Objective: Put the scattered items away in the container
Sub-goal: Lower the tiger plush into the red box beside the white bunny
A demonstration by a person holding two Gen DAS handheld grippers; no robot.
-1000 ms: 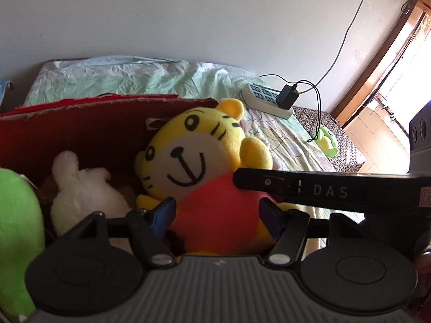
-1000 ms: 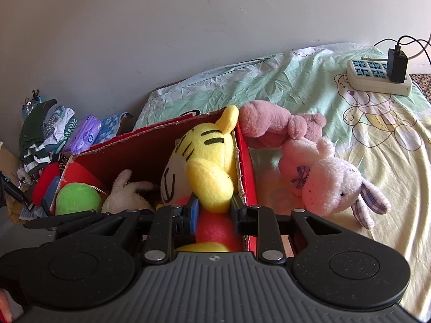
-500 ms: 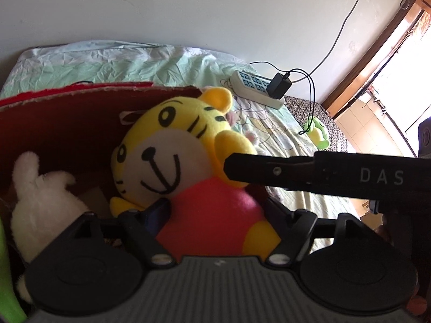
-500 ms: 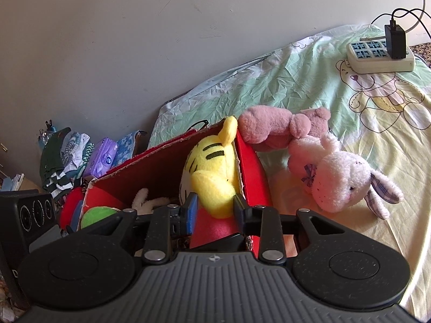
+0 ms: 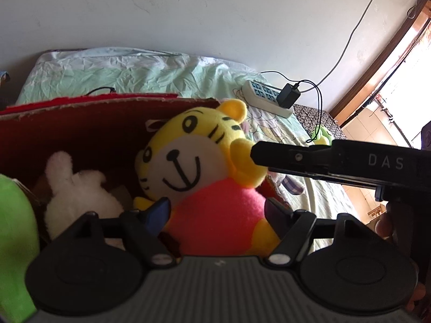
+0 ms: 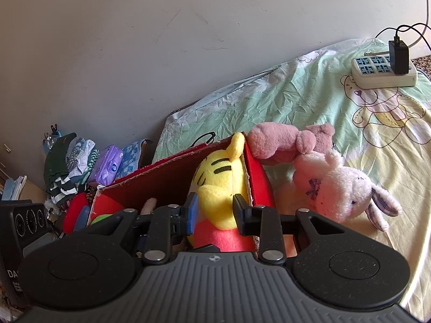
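Sitting upright in the red cardboard box [image 5: 80, 123] on the bed [image 6: 309, 99], a yellow tiger plush [image 5: 199, 167] leans into the box's right corner. The right hand-held gripper [image 6: 215, 212] pinches its yellow arm; the left hand-held gripper [image 5: 215, 212] stands spread around its pink belly. A white plush [image 5: 78, 188] lies beside it, while a pink rabbit [image 6: 339, 188] sprawls outside.
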